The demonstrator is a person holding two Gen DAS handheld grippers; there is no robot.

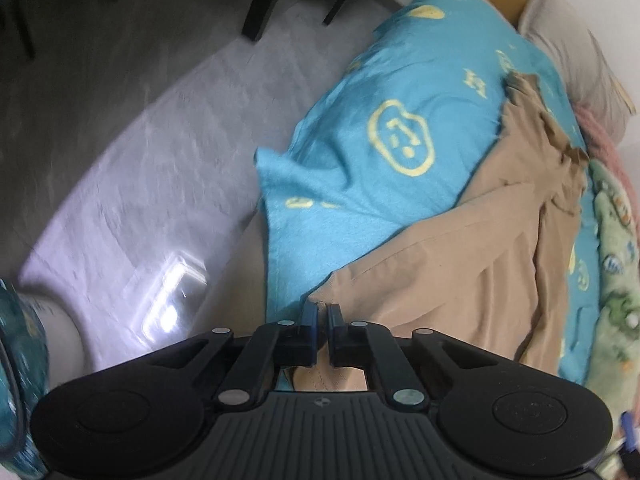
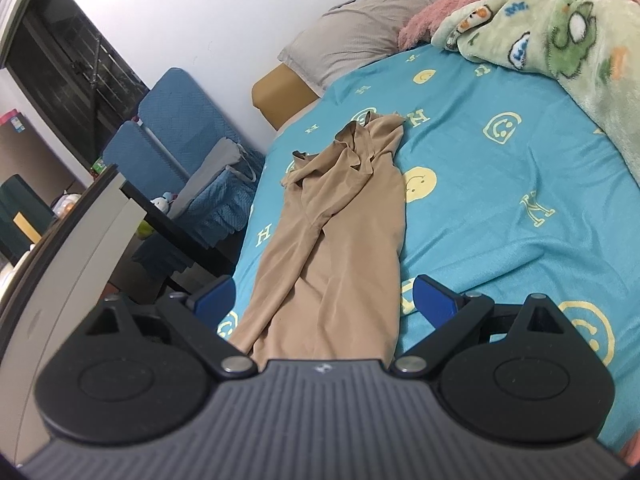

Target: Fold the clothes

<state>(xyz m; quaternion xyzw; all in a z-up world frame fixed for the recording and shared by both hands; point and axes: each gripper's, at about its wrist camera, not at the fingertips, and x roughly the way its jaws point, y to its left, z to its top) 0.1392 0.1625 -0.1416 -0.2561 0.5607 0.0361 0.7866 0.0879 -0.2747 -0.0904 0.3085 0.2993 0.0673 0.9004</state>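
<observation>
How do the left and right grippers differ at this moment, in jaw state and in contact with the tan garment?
The left gripper has its jaws nearly together, pinching the near edge of the tan garment; the right gripper has its jaws spread wide, holding nothing. The left gripper's fingers touch the cloth, while the right gripper's fingers straddle the garment's near end. Both point along the garment over the blue bedsheet.

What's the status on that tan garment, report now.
Left gripper shut on tan garment, near hem corner. Right gripper open, straddling the near end, not gripping. Garment folded lengthwise on blue sheet. Green blanket well aside, nothing in the way.
</observation>
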